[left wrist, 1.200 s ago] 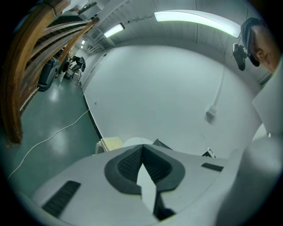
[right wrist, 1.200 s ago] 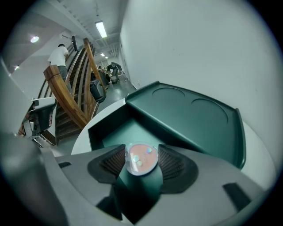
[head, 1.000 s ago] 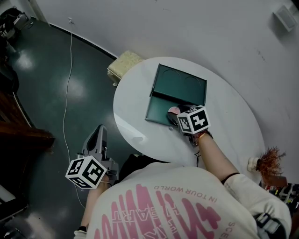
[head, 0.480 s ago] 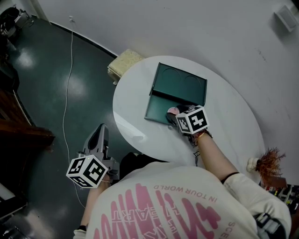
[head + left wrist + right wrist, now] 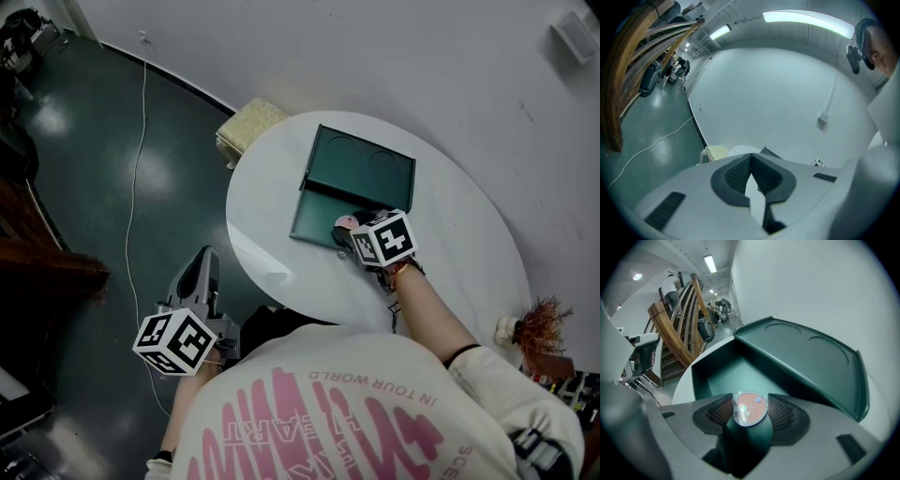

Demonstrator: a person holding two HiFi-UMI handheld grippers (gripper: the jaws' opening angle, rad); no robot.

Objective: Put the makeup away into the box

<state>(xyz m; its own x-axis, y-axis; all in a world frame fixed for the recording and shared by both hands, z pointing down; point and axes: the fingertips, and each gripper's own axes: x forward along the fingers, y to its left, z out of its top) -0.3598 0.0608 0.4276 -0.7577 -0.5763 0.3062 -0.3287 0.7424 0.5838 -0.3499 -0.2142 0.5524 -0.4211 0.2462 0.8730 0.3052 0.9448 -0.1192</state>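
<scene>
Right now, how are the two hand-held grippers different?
The left hand-held gripper is shut and empty; the right hand-held gripper clamps a round pink compact. The left one hangs beside the table, over the floor; the right one is over the open green box. Both carry a marker cube.

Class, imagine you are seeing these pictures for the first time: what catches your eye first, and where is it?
A dark green box lies open on the round white table. The right tool grips a small pink compact at the box's near edge. The left tool hangs shut off the table's edge, over the dark floor.
</scene>
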